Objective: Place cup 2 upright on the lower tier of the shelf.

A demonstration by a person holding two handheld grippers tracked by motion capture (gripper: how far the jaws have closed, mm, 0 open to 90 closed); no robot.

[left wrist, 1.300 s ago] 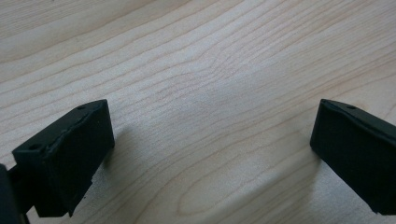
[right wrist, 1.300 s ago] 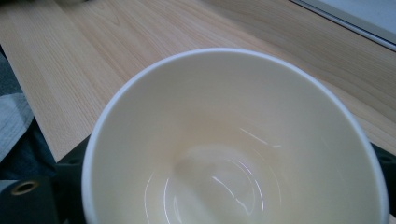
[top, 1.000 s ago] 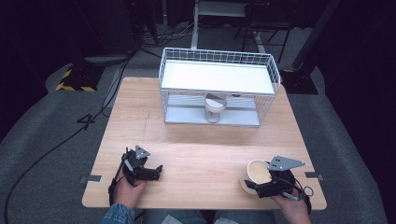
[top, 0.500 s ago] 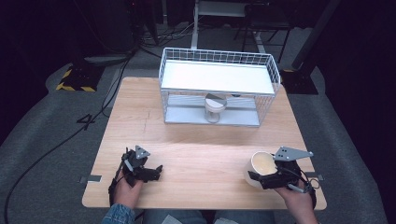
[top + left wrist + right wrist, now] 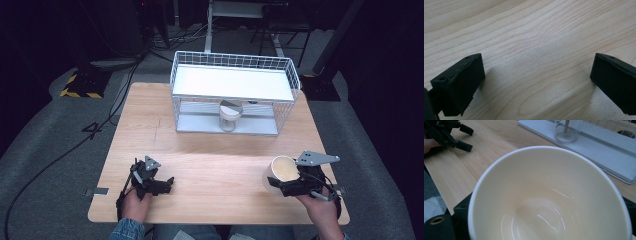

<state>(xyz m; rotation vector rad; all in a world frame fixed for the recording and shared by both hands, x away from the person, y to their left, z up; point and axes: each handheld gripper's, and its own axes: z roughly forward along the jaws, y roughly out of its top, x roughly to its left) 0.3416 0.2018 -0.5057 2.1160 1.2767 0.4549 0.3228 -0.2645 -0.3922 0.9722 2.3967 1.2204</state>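
Cream cup was clamped between the jaws of the right tongs, near the front right corner of the counter, tilted so that its mouth faced up and toward the rack. Compared with the frames from a second and half a second ago, the cup had shifted slightly to the right and appeared lifted clear of the wood; contact with the counter could not be confirmed from above. In the right gripper view the cup was empty and glossy inside, with a jaw pressed against each side of its wall.

Left tongs lay unchanged at the front left, jaws wide apart with nothing between them; the left gripper view gave bare wood grain between the jaws.

White wire rack stood at the far side, with a clear measuring cup on its lower shelf.

Judgement: grasp secured and lift begun; carrying the cup toward the rack looked like the likely next stage. The rim-side grip warranted watching for slip.
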